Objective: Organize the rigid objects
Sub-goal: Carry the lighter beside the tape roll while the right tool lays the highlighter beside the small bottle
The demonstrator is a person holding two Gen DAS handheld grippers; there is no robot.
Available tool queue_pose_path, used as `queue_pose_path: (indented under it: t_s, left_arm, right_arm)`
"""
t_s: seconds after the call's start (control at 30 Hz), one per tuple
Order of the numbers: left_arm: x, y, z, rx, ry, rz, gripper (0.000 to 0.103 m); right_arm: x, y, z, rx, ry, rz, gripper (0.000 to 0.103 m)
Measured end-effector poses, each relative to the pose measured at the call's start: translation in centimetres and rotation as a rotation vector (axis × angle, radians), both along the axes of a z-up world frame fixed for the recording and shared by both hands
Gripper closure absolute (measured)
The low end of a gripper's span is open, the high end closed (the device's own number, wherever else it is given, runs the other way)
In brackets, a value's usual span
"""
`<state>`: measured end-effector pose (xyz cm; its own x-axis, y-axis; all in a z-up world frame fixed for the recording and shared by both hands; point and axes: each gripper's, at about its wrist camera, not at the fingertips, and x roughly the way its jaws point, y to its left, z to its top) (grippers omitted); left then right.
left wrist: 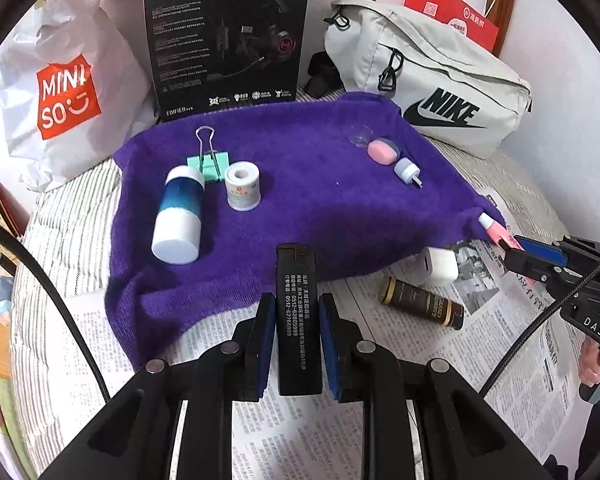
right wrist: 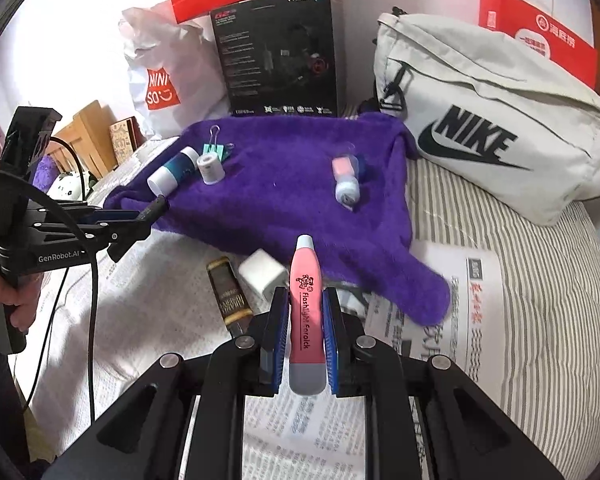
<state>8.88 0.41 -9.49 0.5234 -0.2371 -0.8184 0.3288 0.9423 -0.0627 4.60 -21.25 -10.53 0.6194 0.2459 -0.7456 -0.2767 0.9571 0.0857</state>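
Note:
My left gripper (left wrist: 298,312) is shut on a black lighter (left wrist: 298,320) with white print, held above the near edge of the purple towel (left wrist: 320,208). My right gripper (right wrist: 306,316) is shut on a pink flashlight (right wrist: 306,312) with a white tip, above the newspaper; it shows at the right in the left wrist view (left wrist: 500,234). On the towel lie a blue-and-white bottle (left wrist: 178,216), a green binder clip (left wrist: 208,160), a white tape roll (left wrist: 242,186), a pink case (left wrist: 382,152) and a small pale-blue cap (left wrist: 407,171).
A white charger (left wrist: 440,266) and a dark brown tube (left wrist: 422,302) lie on the newspaper (left wrist: 500,340). Behind the towel stand a Miniso bag (left wrist: 64,92), a black headset box (left wrist: 228,36) and a grey Nike bag (left wrist: 432,80). Striped bedding (right wrist: 520,280) lies around.

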Motion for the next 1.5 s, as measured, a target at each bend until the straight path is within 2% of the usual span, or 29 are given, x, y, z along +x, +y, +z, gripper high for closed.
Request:
queue_pose_path:
  t_s: [0.3,0.6,1.03,1.5]
  left_arm:
    - [1.7,0.5,1.2,-0.012,-0.013,0.002,0.082]
    - [4.3,0.2,1.2,-0.017,0.007,-0.001,0.082]
    - [8.1,-1.5,-0.2,0.012,0.044,-0.018,0.082]
    - [9.8,-2.0,-2.3,0.028,0.085,-0.031,0.082]
  right_arm:
    - [2.8,0.9,1.5,0.005,-0.026,0.028,0.086]
    - [6.7,1.6,2.0,0.007,-0.035,0.034,0.086]
    - [11.3,1.3,-0.8,-0.005,0.025,0.023,0.086]
    - [12.7,2.7,-3.1,-0.039,0.082,0.074,0.086]
